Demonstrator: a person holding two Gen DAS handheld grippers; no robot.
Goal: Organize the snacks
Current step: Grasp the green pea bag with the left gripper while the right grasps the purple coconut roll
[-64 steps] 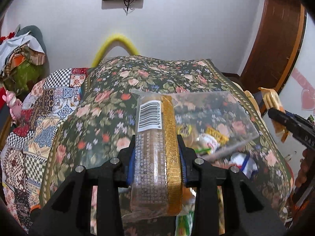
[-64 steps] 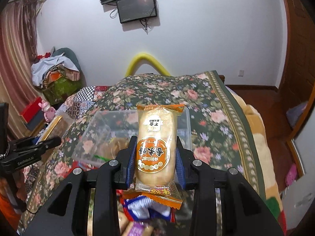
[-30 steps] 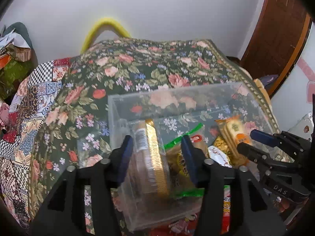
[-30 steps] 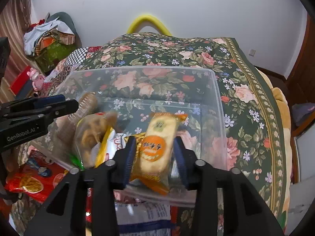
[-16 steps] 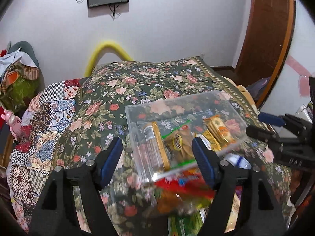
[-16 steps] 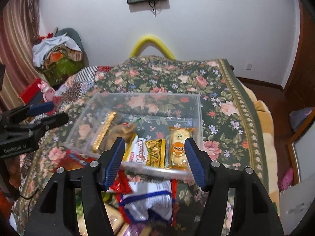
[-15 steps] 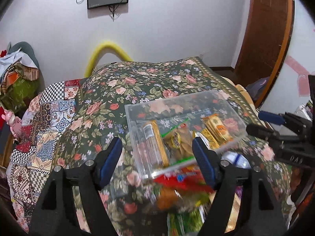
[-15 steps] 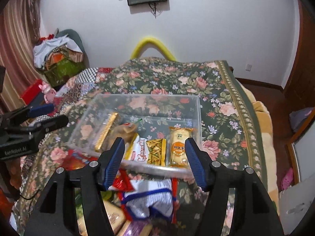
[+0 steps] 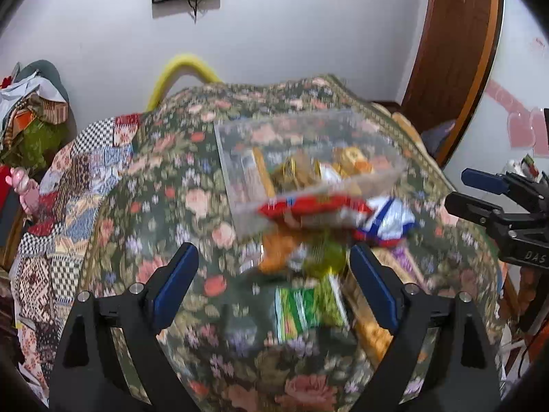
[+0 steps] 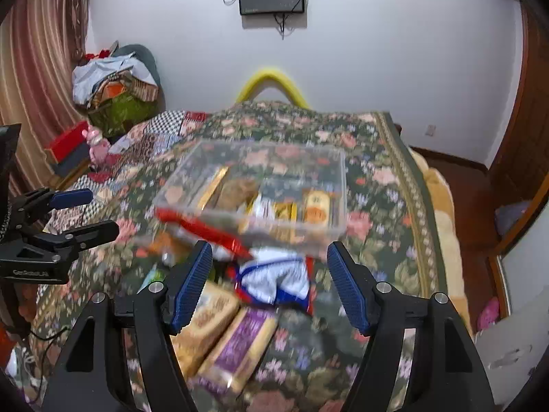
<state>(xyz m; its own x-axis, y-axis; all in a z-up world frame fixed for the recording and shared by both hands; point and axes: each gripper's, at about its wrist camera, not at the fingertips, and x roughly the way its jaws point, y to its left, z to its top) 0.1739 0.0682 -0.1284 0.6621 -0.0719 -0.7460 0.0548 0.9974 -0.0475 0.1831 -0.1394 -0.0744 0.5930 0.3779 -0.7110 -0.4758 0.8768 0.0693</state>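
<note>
A clear plastic box [image 9: 374, 127] [image 10: 338, 202] sits on the floral bed cover and holds several snacks, among them a gold-edged biscuit pack [image 9: 255, 171] [image 10: 212, 186] and an orange bun pack [image 10: 316, 208]. Loose snacks lie in front of it: a red bag [image 9: 315, 207] [image 10: 202, 228], a white and blue bag [image 9: 389, 219] [image 10: 278, 279], a green pack [image 9: 308, 309], a tan pack [image 10: 209, 312] and a purple pack [image 10: 245, 341]. My left gripper [image 9: 272, 286] is open and empty above the green pack. My right gripper [image 10: 267, 283] is open and empty above the white and blue bag.
The floral bed cover [image 9: 178, 206] [image 10: 387, 206] fills both views, with a patchwork quilt [image 9: 68, 185] at its left. A clothes pile [image 10: 113, 79] stands in the left corner. A wooden door [image 9: 453, 51] is at the right. Both views are motion-blurred.
Both grippers let go of their packs inside the box, opened wide and drew back toward me. The loose snacks in front of the box have come into view.
</note>
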